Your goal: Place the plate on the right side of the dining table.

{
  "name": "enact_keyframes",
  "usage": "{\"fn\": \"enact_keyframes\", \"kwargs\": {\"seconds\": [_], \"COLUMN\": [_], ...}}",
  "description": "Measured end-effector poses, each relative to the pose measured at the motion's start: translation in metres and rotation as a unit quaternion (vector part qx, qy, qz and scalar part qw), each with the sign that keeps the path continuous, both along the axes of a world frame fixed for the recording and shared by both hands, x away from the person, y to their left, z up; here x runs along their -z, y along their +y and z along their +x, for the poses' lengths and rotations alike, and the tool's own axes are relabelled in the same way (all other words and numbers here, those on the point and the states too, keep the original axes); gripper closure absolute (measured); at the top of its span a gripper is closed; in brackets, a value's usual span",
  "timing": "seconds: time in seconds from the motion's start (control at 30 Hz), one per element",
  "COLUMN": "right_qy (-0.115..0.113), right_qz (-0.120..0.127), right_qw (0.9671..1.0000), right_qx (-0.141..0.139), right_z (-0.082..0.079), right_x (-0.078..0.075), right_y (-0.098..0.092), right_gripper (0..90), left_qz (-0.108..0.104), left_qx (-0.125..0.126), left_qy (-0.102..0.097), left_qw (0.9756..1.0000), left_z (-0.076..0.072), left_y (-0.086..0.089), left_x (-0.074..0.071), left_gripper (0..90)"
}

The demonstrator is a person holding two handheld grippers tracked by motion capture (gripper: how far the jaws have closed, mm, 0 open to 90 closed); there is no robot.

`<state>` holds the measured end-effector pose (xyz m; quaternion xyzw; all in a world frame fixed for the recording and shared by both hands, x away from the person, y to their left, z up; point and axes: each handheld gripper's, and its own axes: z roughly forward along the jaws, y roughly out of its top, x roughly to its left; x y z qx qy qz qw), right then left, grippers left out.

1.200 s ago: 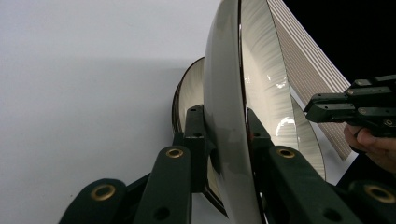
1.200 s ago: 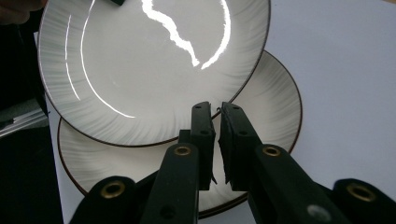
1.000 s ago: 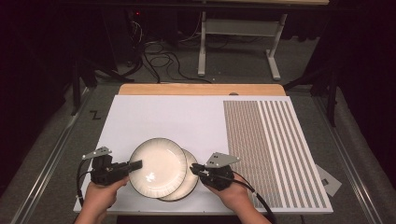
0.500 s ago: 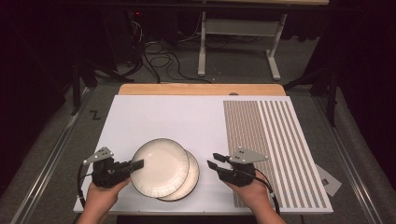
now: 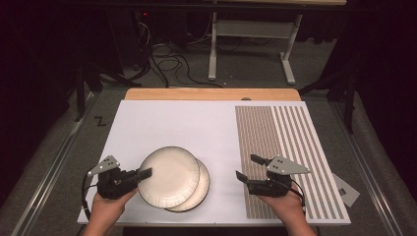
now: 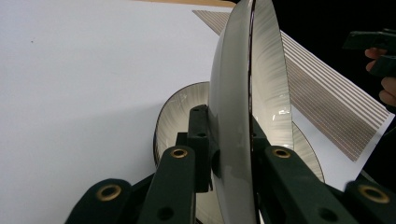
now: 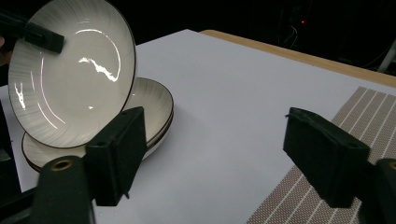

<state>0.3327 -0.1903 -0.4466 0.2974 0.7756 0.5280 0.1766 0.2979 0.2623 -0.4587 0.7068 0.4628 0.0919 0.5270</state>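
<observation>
A cream plate with a dark rim [image 5: 167, 176] is tilted up off the table, and my left gripper [image 5: 146, 172] is shut on its left rim. The left gripper view has that plate [image 6: 238, 93] edge-on between the jaws of the left gripper [image 6: 229, 135]. Under it a like plate [image 5: 200, 189] lies flat on the white board. My right gripper [image 5: 247, 167] hovers to the right of the plates, at the striped mat's left edge. Its jaws have just been opening and nothing is between them. The right gripper [image 7: 219, 158] faces the raised plate [image 7: 70, 79] and the flat one [image 7: 149, 112].
The white board [image 5: 187, 128] covers most of the table, with a brown-and-white striped mat [image 5: 285, 142] on its right part and a wooden strip [image 5: 211, 94] along the far edge. A grey tag [image 5: 346, 189] lies off the board at the right.
My right gripper has drawn away from the plates' right edge toward the striped mat, and its jaws have spread apart. The left gripper and its plate have stayed put.
</observation>
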Motion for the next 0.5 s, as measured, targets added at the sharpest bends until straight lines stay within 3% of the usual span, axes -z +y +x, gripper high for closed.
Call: {"fn": "enact_keyframes", "kwargs": {"seconds": [0.27,0.5], "right_qy": [0.001,0.001], "right_qz": [0.008,0.008], "right_qw": [0.9996,0.9995], "right_qx": [0.026,0.031], "right_z": [-0.007,-0.017], "right_x": [0.001,0.006], "right_y": [-0.022,-0.039], "right_gripper": [0.7,0.2], "left_qz": [0.003,0.002], "left_qx": [0.001,0.003], "left_qy": [-0.007,-0.009], "left_qw": [1.0000,1.0000], "left_z": [-0.001,-0.001], "left_y": [0.000,0.000], "left_x": [0.000,0.000], "left_gripper": [79.8,79.8]}}
